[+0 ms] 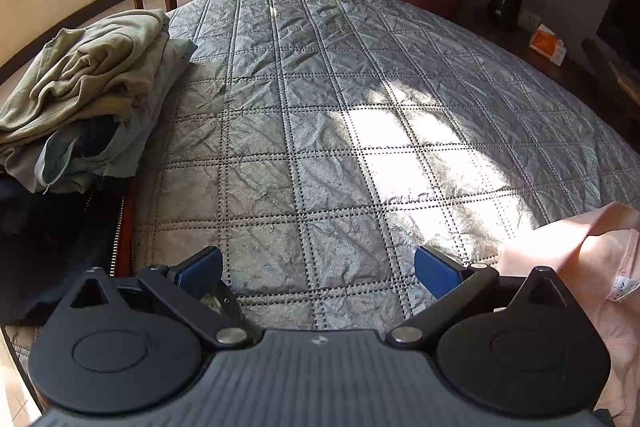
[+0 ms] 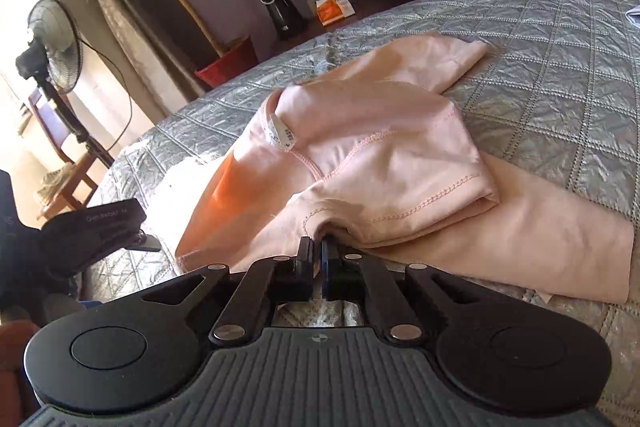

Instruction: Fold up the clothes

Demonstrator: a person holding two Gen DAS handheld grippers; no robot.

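My right tool (image 2: 317, 247) is clamped on a fold of the pink shirt (image 2: 384, 163), which lies crumpled on the grey quilted bed (image 2: 560, 59), its neck label (image 2: 282, 135) facing up. My left tool (image 1: 318, 267) hangs over bare quilt with its blue pads (image 1: 434, 273) spread wide, gripping nothing. The shirt's edge lies just beside its right finger. Far left on the bed sits a pile of folded olive and grey clothes (image 1: 92, 95).
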